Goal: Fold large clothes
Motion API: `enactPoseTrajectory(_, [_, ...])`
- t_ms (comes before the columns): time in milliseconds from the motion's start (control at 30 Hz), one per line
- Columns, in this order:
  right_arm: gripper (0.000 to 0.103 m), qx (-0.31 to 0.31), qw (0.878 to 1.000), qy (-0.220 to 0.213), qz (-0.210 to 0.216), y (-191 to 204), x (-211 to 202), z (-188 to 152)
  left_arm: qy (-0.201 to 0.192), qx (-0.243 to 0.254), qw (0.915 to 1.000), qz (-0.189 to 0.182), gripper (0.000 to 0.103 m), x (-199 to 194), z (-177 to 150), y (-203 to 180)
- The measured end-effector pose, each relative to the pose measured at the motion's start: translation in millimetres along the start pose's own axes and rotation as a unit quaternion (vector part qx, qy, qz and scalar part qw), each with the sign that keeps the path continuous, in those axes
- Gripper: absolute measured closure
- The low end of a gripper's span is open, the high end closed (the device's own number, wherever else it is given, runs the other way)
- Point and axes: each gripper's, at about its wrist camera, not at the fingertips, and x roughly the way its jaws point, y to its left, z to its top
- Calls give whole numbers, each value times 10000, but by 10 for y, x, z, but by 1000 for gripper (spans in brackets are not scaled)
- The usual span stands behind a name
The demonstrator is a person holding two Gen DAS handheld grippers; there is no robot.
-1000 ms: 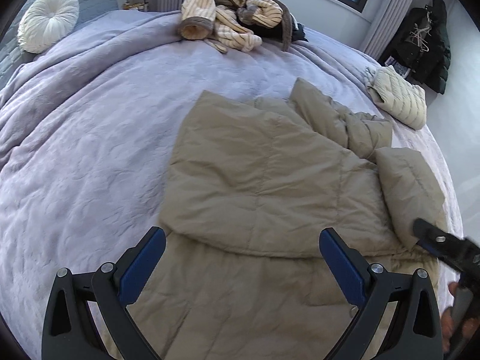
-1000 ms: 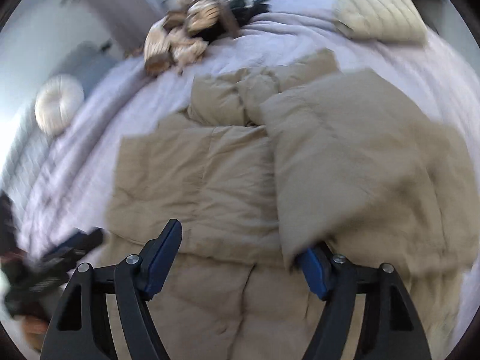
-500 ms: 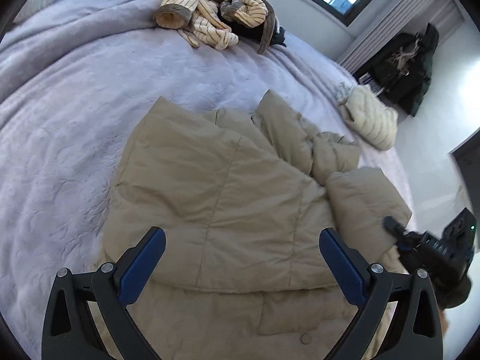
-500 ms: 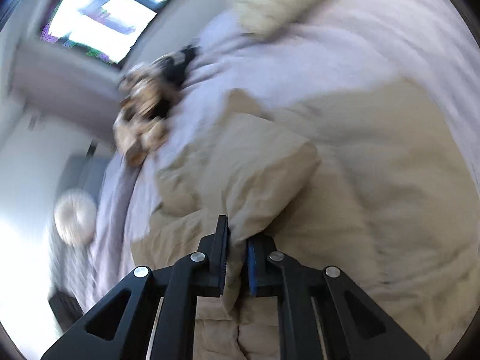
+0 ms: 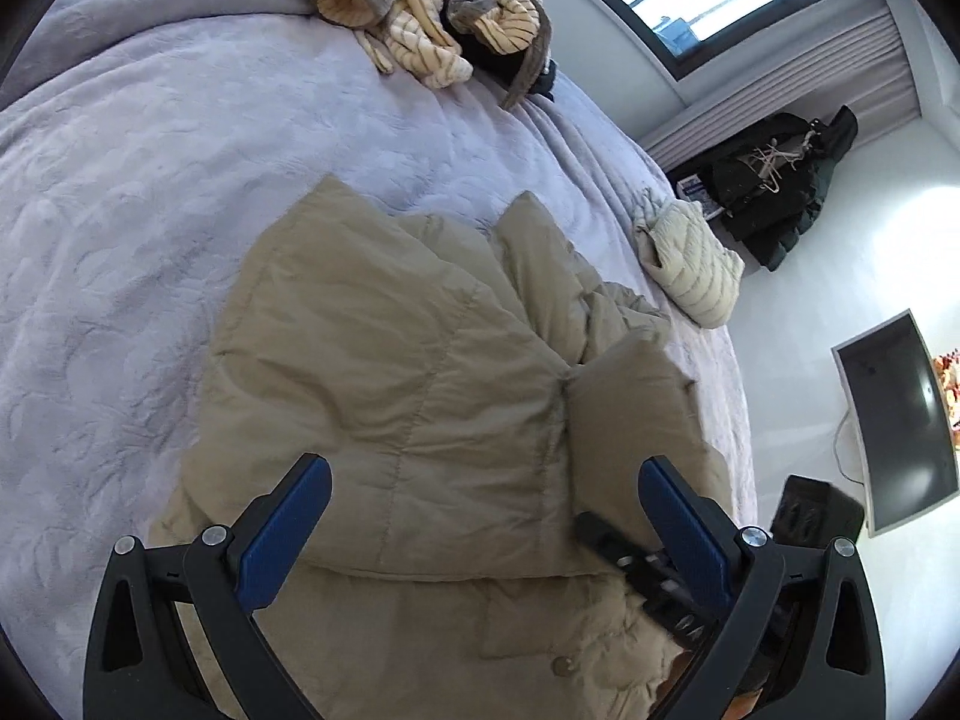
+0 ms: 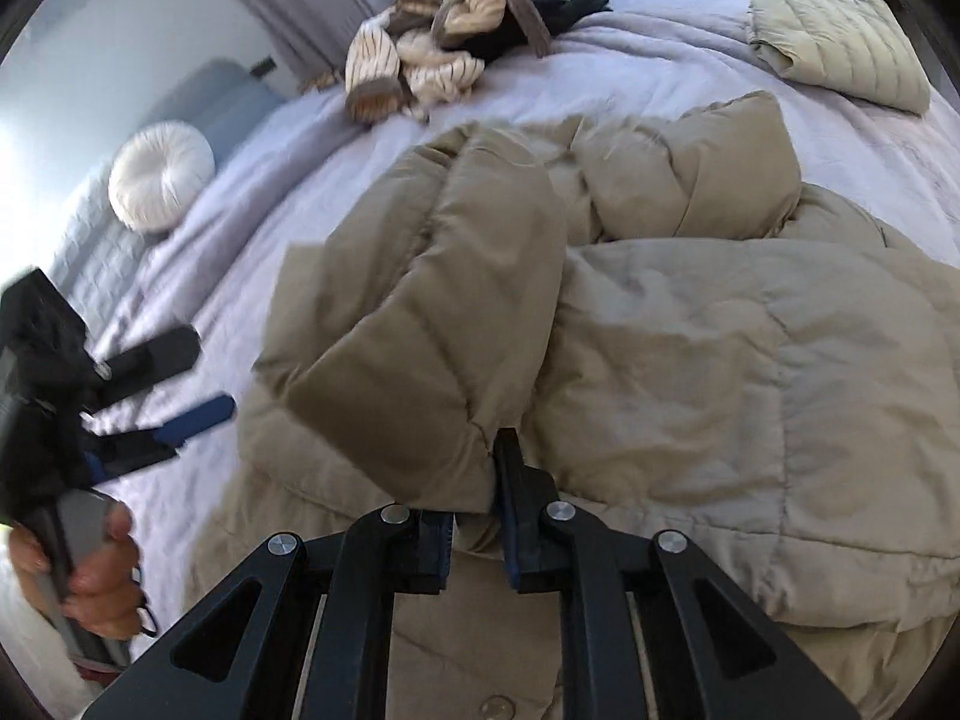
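- Lilac quilted bedspread (image 5: 150, 192) carries everything here; a round white cushion (image 6: 161, 175) sits at the bed's far left corner in the right wrist view.
- Left gripper (image 5: 477, 534) hangs over the near edge of the bed with its jaws wide apart and nothing between the blue pads (image 5: 285, 531); a hand (image 6: 99, 570) grips its handle at the left rim of the right wrist view.
- Tan puffer coat (image 5: 384, 396) lies spread along the near edge of the bed, near the middle – its body flat, its collar end bunched toward the far side.
- One sleeve (image 6: 432, 324) of the coat is lifted and drawn across the body toward the left.
- Right gripper (image 6: 477, 531) has that sleeve's cuff pinched between its pads; the jaws stand nearly together and are easing slightly apart, the fabric between them.
- Striped cream-and-brown clothes (image 5: 432, 12) lie heaped at the far edge of the bed.
- Cream quilted jacket (image 5: 690, 264), folded, rests at the right edge of the bed.
- Dark coat (image 5: 774, 186) hangs by the wall beyond the bed's right edge, with a monitor (image 5: 894, 426) nearer the camera.
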Motion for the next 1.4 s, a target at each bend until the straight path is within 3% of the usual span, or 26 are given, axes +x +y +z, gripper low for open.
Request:
enactPoseTrajectory(67, [64, -115, 9999, 67, -28, 62, 9, -2, 97, -20, 9998, -158, 0, 53, 5, -35])
enactPoseTrajectory(100, [42, -132, 9999, 93, 12, 87, -20, -11, 132, -15, 9997, -201, 0, 76, 14, -37])
enactPoseTrajectory(133, [30, -147, 9998, 82, 54, 112, -65, -15, 170, -7, 9996, -246, 0, 103, 16, -57])
enactPoseTrajectory(267, [30, -104, 9999, 0, 63, 46, -388, -127, 433, 0, 9981, -446, 0, 253, 38, -108])
enactPoseTrajectory(333, [30, 116, 9999, -5, 105, -123, -543, -209, 577, 48, 9979, -296, 0, 382, 32, -120])
enactPoseTrajectory(433, [30, 801, 9967, 24, 139, -568, -773, -386, 869, 154, 9961, -51, 0, 621, -3, -146])
enactPoseTrajectory(600, [30, 2266, 9737, -87, 209, -1444, -1073, -745, 920, 207, 9955, 5, 1, 847, -47, -343])
enactPoseTrajectory(633, [30, 2559, 9664, -159, 206, -1597, -1121, -807, 891, 214, 9958, 10, 17, 872, -44, -397])
enactPoseTrajectory(667, [30, 2851, 9577, -268, 267, -1741, -1174, -873, 956, 232, 9952, -16, 48, 921, -37, -461])
enactPoseTrajectory(733, [30, 3145, 9477, -441, 332, -1907, -1243, -926, 1134, 197, 9933, 36, 80, 1002, -37, -494])
enactPoseTrajectory(833, [30, 3447, 9356, -655, 397, -2086, -1305, -947, 909, 298, 9954, -29, 85, 876, -9, -530])
enactPoseTrajectory(1033, [30, 3781, 9196, -894, 581, -2318, -1300, -843, 571, 632, 9964, 9, 85, 562, 65, -455])
enactPoseTrajectory(1100, [36, 3853, 9170, -880, 534, -2357, -1239, -818, 639, 583, 9961, 148, 85, 588, 42, -332])
enactPoseTrajectory(1133, [65, 3876, 9168, -867, 424, -2370, -1206, -800, 655, 615, 9957, 243, 85, 604, 13, -279])
enactPoseTrajectory(1167, [79, 3872, 9182, -794, 259, -2396, -1171, -785, 667, 742, 9943, 384, 85, 648, -32, -235])
enactPoseTrajectory(1233, [87, 3809, 9220, -686, 59, -2472, -1070, -772, 741, 878, 9921, 498, 85, 713, -105, -147])
enactPoseTrajectory(1400, [89, 3808, 9233, -491, -46, -2613, -844, -885, 816, 874, 9913, 554, 83, 752, -178, -63])
